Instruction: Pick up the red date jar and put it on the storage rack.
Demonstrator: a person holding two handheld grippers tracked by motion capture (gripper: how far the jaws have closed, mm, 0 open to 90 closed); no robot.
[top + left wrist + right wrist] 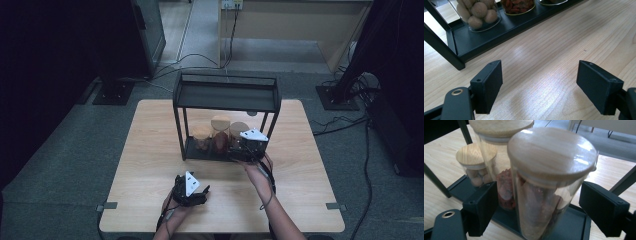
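Spanning grey carpet (60, 165) — pale wooden table (150, 150)

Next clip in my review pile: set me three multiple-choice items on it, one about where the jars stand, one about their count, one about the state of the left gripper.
1. Where do the glass jars stand?
A. on the rack's top shelf
B. on the rack's bottom shelf
C. on the bare table

2. How many jars with wooden lids are there?
A. two
B. three
C. five

3. How is the left gripper?
A. open over bare wood
B. shut on a jar
C. shut on a cable

Answers:
1 B: the jars sit low in the black rack, under its top tray.
2 B: the right gripper view shows three wooden lids.
3 A: the left gripper has its jaws wide apart with only the table between them.
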